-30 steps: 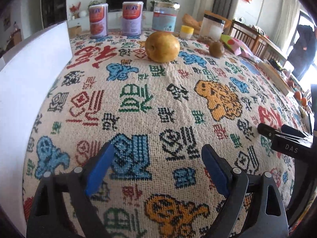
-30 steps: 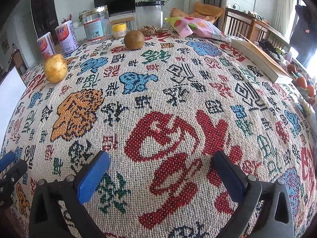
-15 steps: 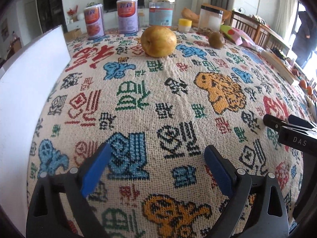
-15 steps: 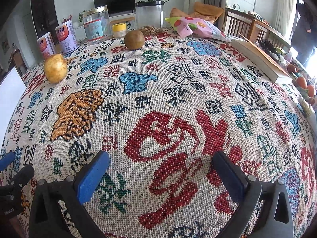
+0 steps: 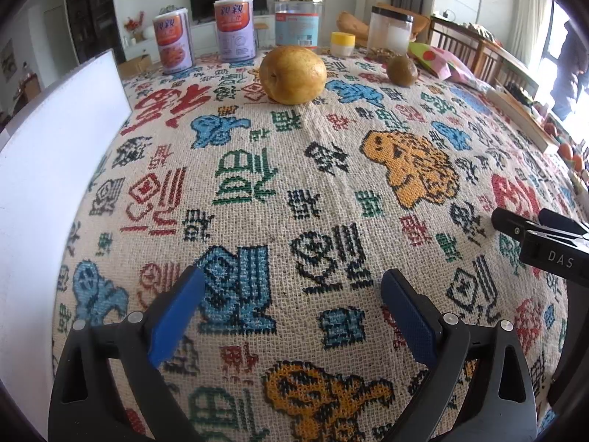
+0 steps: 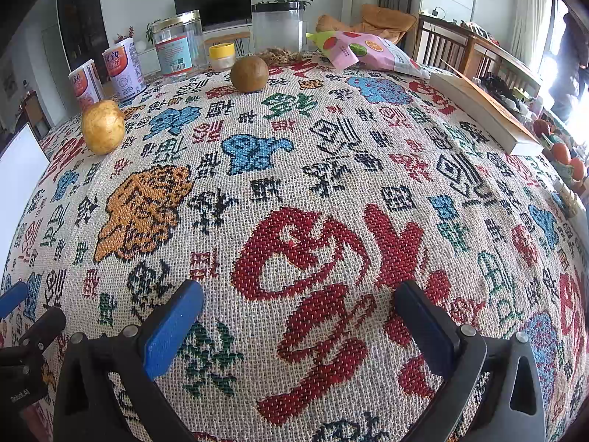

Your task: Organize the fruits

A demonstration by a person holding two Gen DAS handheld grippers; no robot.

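A yellow pear (image 5: 292, 74) (image 6: 102, 126) lies on the patterned tablecloth (image 5: 294, 202) at the far side. To its right sits a small brown round fruit (image 5: 402, 70) (image 6: 249, 74). My left gripper (image 5: 292, 289) hovers over the near cloth, well short of the pear, open with nothing between its blue pads. My right gripper (image 6: 298, 304) is also open and empty, low over a red pattern. In the left wrist view the right gripper's black fingers (image 5: 530, 226) show at the right edge.
Two tins (image 5: 173, 46), a clear jar (image 5: 297, 22), a small yellow-lidded pot (image 5: 342, 43) and a plastic canister (image 5: 390, 33) line the far edge. A white board (image 5: 44, 169) stands at left. A snack bag (image 6: 368, 53) and a book (image 6: 486, 110) lie at right.
The left gripper's view has drawn slightly nearer the pear and its jaws have widened a little. The right gripper has not moved.
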